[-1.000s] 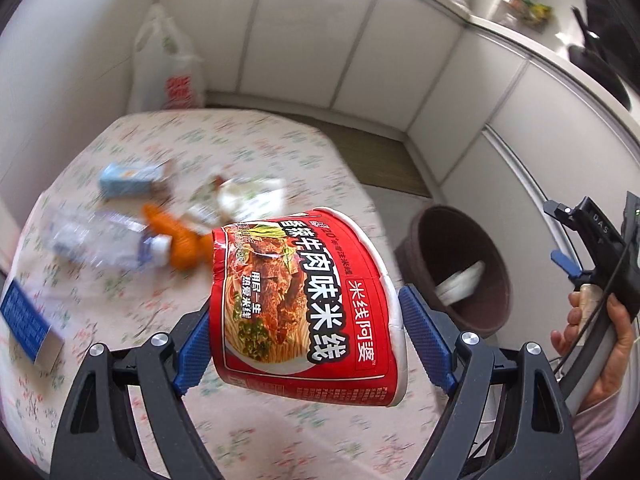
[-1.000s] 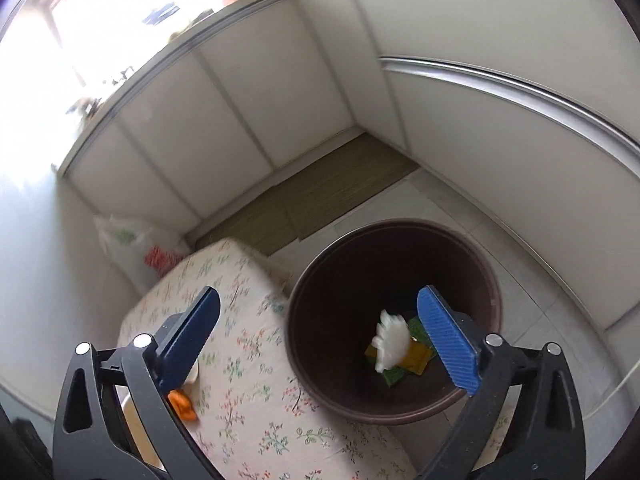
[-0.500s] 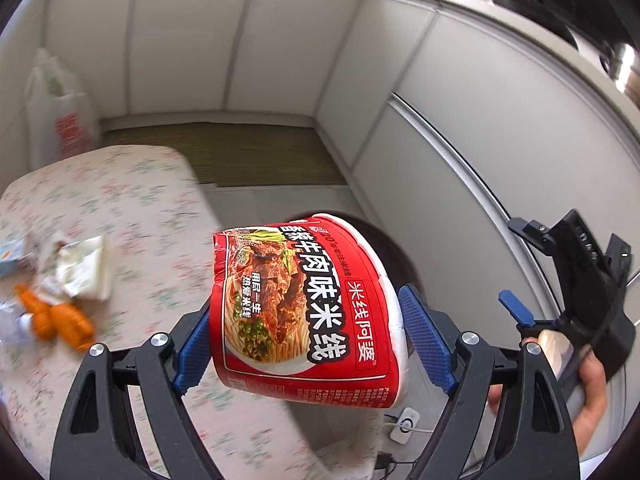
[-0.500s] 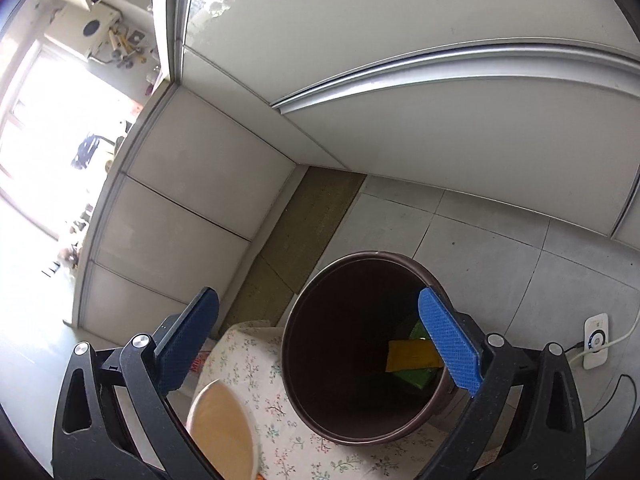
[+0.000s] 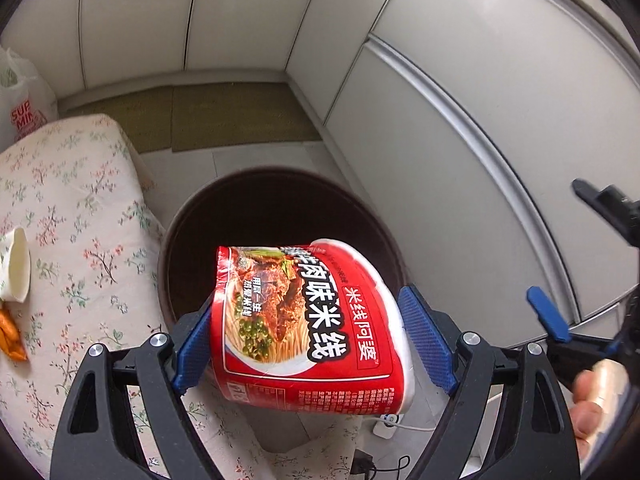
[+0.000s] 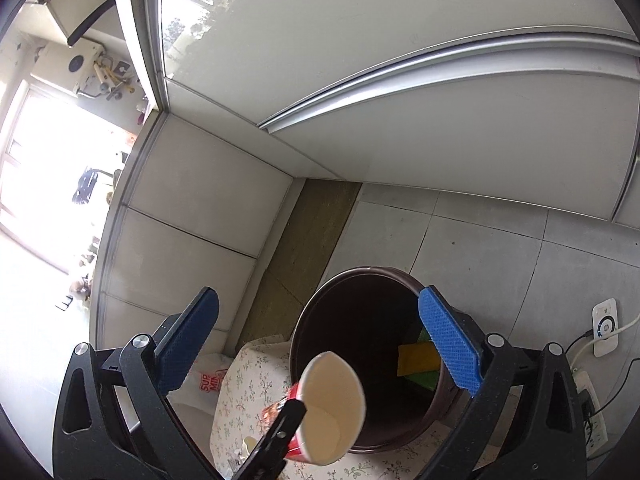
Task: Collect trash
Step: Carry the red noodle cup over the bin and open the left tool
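My left gripper (image 5: 304, 344) holds a red instant-noodle cup (image 5: 308, 328) on its side, tilted, over the near rim of the dark brown trash bin (image 5: 280, 184). Its left pad touches the cup; a small gap shows at the right pad. In the right wrist view the same cup (image 6: 332, 408) shows its empty white inside at the bin's (image 6: 320, 304) near edge. My right gripper (image 6: 320, 340) is open and empty above the bin, with yellow and green wrappers (image 6: 416, 360) lying inside it.
The table with a floral cloth (image 5: 80, 248) is left of the bin, with a white wrapper (image 5: 16, 264) and orange trash (image 5: 10, 336) on it. White cabinets surround the bin. A white plastic bag (image 5: 24, 112) stands behind the table. A power strip (image 6: 604, 320) lies on the floor.
My left gripper has swung right with the cup, from over the table to over the bin. The cup has tilted. My right gripper has risen and turned away from the table.
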The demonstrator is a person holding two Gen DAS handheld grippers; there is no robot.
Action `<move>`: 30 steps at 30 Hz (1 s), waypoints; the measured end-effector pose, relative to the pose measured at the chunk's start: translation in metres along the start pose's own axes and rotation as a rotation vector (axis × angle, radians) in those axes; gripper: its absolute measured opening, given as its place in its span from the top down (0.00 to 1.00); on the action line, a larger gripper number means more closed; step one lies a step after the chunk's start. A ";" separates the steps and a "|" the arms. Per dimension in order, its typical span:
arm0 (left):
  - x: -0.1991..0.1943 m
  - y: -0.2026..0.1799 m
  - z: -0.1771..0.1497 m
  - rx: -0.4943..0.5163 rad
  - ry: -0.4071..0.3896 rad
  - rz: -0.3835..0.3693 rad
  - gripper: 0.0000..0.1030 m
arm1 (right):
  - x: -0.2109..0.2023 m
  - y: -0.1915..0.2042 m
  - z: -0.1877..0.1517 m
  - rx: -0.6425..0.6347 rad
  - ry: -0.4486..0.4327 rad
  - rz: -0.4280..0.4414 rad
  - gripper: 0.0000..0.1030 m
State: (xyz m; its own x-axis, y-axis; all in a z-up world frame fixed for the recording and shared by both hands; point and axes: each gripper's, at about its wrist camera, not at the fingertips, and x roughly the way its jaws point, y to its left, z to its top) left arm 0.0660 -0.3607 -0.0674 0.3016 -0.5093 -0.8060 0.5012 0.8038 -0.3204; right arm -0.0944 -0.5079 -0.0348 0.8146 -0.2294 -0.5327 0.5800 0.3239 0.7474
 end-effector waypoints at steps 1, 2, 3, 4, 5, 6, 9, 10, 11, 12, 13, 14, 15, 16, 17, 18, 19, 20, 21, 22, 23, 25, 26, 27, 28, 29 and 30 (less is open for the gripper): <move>0.001 0.001 -0.001 -0.006 0.002 -0.004 0.19 | 0.000 0.001 -0.001 -0.007 0.001 0.000 0.07; 0.001 0.003 -0.003 -0.011 0.005 -0.006 0.17 | 0.000 0.003 -0.001 -0.013 0.001 0.000 0.07; 0.000 0.005 -0.004 -0.013 0.006 -0.008 0.17 | 0.001 0.004 -0.002 -0.014 0.001 0.001 0.07; 0.000 0.006 -0.005 -0.015 0.005 -0.008 0.16 | 0.001 0.004 -0.003 -0.013 0.003 0.003 0.07; -0.002 0.009 -0.005 -0.020 0.004 -0.006 0.16 | 0.003 0.006 -0.004 -0.012 0.009 0.006 0.07; -0.004 0.012 -0.006 -0.029 0.002 -0.007 0.16 | 0.003 0.006 -0.004 -0.011 0.013 0.008 0.07; -0.017 0.023 -0.016 -0.035 -0.020 0.016 0.16 | 0.007 0.010 -0.008 -0.023 0.028 0.007 0.07; -0.020 0.026 -0.019 -0.029 -0.029 0.036 0.16 | 0.008 0.011 -0.009 -0.025 0.032 0.007 0.07; -0.026 0.031 -0.026 -0.020 -0.043 0.072 0.16 | 0.010 0.013 -0.011 -0.032 0.040 0.008 0.07; -0.032 0.037 -0.032 -0.014 -0.053 0.101 0.16 | 0.013 0.016 -0.013 -0.040 0.050 0.010 0.07; -0.037 0.044 -0.039 -0.014 -0.062 0.128 0.16 | 0.014 0.018 -0.014 -0.046 0.057 0.011 0.07; -0.043 0.053 -0.047 -0.019 -0.070 0.156 0.16 | 0.016 0.021 -0.017 -0.056 0.065 0.013 0.07; -0.048 0.062 -0.053 -0.029 -0.077 0.183 0.16 | 0.017 0.025 -0.020 -0.067 0.072 0.017 0.07; -0.053 0.072 -0.059 -0.043 -0.083 0.212 0.16 | 0.019 0.029 -0.024 -0.080 0.078 0.020 0.07; -0.060 0.084 -0.066 -0.063 -0.089 0.247 0.16 | 0.020 0.033 -0.027 -0.092 0.083 0.022 0.07; -0.068 0.097 -0.073 -0.088 -0.097 0.276 0.16 | 0.022 0.038 -0.031 -0.107 0.089 0.023 0.07; -0.073 0.108 -0.077 -0.105 -0.104 0.293 0.16 | 0.023 0.043 -0.035 -0.123 0.095 0.024 0.07; -0.084 0.121 -0.082 -0.126 -0.119 0.322 0.16 | 0.026 0.050 -0.042 -0.149 0.104 0.025 0.07; -0.093 0.131 -0.086 -0.136 -0.138 0.351 0.16 | 0.027 0.056 -0.047 -0.166 0.111 0.026 0.07; -0.104 0.142 -0.091 -0.140 -0.160 0.384 0.16 | 0.029 0.062 -0.053 -0.190 0.120 0.027 0.07; -0.117 0.153 -0.097 -0.140 -0.185 0.425 0.16 | 0.032 0.071 -0.061 -0.225 0.132 0.029 0.07; -0.138 0.172 -0.106 -0.139 -0.223 0.499 0.16 | 0.036 0.089 -0.079 -0.301 0.151 0.033 0.07; -0.149 0.182 -0.111 -0.141 -0.235 0.532 0.16 | 0.038 0.098 -0.088 -0.340 0.160 0.036 0.07; -0.158 0.191 -0.115 -0.145 -0.242 0.561 0.16 | 0.039 0.104 -0.096 -0.371 0.166 0.037 0.07; -0.168 0.202 -0.120 -0.155 -0.250 0.591 0.16 | 0.041 0.111 -0.105 -0.408 0.174 0.038 0.07; -0.177 0.212 -0.125 -0.169 -0.258 0.616 0.16 | 0.043 0.119 -0.117 -0.451 0.184 0.040 0.07; -0.186 0.221 -0.129 -0.187 -0.268 0.636 0.16 | 0.044 0.126 -0.127 -0.489 0.196 0.041 0.07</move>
State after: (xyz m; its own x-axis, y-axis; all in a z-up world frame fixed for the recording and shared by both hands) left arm 0.0158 -0.0482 -0.0528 0.6900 0.0374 -0.7229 0.0215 0.9972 0.0721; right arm 0.0150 -0.3608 -0.0143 0.7940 -0.0473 -0.6060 0.4415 0.7302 0.5215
